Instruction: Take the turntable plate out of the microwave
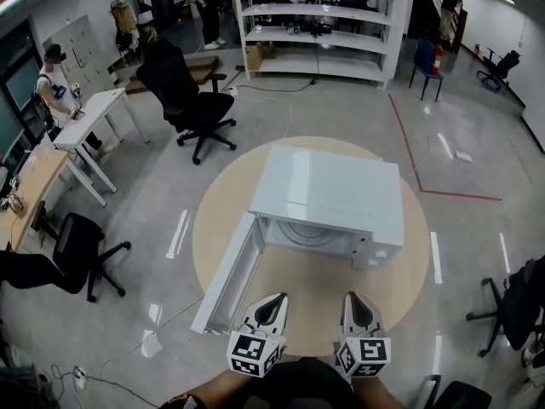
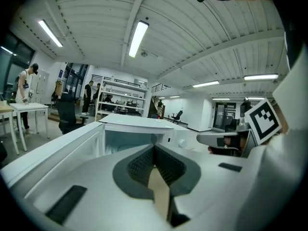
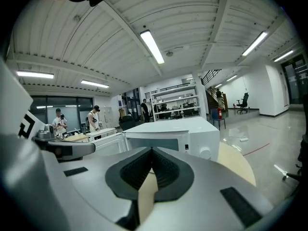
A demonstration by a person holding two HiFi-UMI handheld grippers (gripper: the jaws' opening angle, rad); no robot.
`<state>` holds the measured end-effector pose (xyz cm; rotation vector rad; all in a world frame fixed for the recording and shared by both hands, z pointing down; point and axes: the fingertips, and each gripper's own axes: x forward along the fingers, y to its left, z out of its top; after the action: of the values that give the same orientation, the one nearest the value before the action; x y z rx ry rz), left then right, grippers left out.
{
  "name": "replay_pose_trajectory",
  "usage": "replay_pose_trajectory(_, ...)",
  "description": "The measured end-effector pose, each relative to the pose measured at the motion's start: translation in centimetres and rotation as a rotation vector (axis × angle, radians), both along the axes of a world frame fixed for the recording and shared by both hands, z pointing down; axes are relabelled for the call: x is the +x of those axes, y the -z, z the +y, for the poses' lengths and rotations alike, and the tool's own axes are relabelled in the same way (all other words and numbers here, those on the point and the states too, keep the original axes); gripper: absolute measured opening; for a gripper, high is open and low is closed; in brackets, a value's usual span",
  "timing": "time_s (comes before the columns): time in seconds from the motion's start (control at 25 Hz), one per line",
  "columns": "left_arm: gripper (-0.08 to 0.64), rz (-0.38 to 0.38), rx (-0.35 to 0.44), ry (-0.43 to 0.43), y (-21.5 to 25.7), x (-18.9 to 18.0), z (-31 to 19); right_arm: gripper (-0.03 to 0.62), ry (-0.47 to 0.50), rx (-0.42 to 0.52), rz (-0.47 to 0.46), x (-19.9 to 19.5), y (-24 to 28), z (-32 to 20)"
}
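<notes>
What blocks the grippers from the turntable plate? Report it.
Nothing visible. The door is swung open to the left, the turntable plate shows inside the microwave, and only bare table lies between it and the left gripper and right gripper.

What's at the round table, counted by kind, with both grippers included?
microwave: 1
plate: 1
grippers: 2, the left gripper and the right gripper
total: 4

White microwave (image 1: 328,196) on tan round table (image 1: 400,273), black-and-white square markers on your left gripper (image 1: 271,302) and right gripper (image 1: 358,300).
</notes>
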<state>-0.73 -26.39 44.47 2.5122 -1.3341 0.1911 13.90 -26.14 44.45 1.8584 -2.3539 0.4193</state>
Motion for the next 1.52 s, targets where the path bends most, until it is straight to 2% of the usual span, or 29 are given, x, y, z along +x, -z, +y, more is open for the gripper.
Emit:
replay_pose_trajectory(0.36, 0.047, 0.051, -0.073, 0.136, -0.2, 3.6, -3.6, 0.015, 0.116, 0.013, -0.063, 4.0, -0.4, -4.0)
replay_pose_trajectory(0.64, 0.048, 0.132, -0.156, 0.178, -2.5, 4.7, -5.0, 0.015, 0.14, 0.011, -0.104, 5.4, -2.0, -5.8)
replay_pose_trajectory(0.8, 0.048, 0.127, -0.174, 0.173, -3.7, 5.2, -6.0, 0.015, 0.136, -0.025, -0.097, 5.7, -3.1, -6.2)
replay_pose_trajectory(1.08, 0.049, 0.129, -0.199, 0.134, -5.2, 5.9, -8.4, 0.017, 0.161, -0.066, -0.037, 4.4, -4.7, -7.1)
replay_pose_trajectory(1.24, 0.049, 0.13, -0.2, 0.133, -6.0, 5.6, -10.4, 0.017, 0.173, -0.054, -0.022, 3.4, -5.1, -9.0)
replay_pose_trajectory(1.52, 0.055, 0.165, -0.289, 0.151, -8.5, 4.1, -13.7, 0.017, 0.231, -0.139, -0.071, 0.1, -7.1, -11.9)
